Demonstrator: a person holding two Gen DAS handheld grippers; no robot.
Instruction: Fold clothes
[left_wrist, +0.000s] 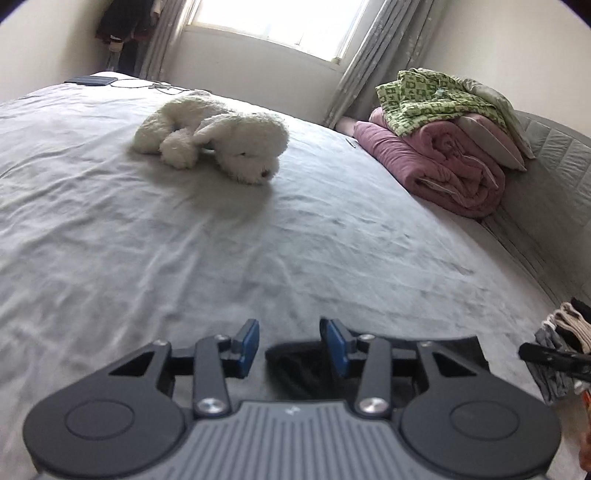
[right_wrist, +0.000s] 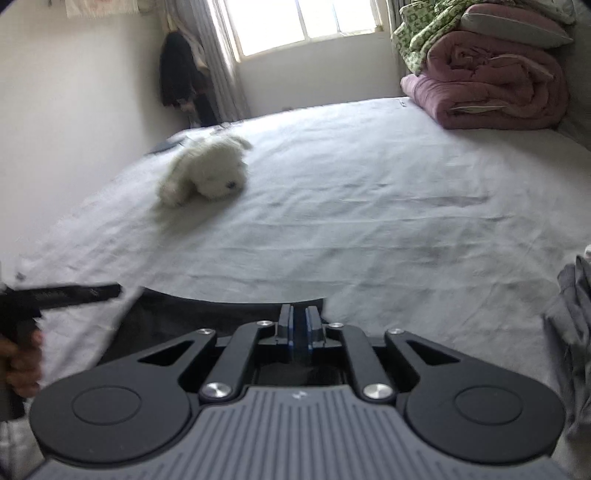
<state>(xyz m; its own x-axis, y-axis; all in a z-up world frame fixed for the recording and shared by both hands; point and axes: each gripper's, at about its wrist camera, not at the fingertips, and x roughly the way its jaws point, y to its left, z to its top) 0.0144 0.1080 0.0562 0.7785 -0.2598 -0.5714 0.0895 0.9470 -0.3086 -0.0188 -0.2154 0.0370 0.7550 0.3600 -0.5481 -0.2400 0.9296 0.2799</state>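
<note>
Left gripper (left_wrist: 290, 341): black linkage arms are being shown, joined by silver round screws, with two large black round discs at the sides and a grey ribbed plate carrying a small white mark in the middle. Blue pads are being seen on the fingers (left_wrist: 248, 341). Right gripper (right_wrist: 299, 328): the same build is being shown, black arms, silver screws, grey ribbed plate, blue-faced fingers (right_wrist: 313, 326). A hand (right_wrist: 20, 365) is being glimpsed at the left edge of the right wrist view; no sleeve can be made out.
</note>
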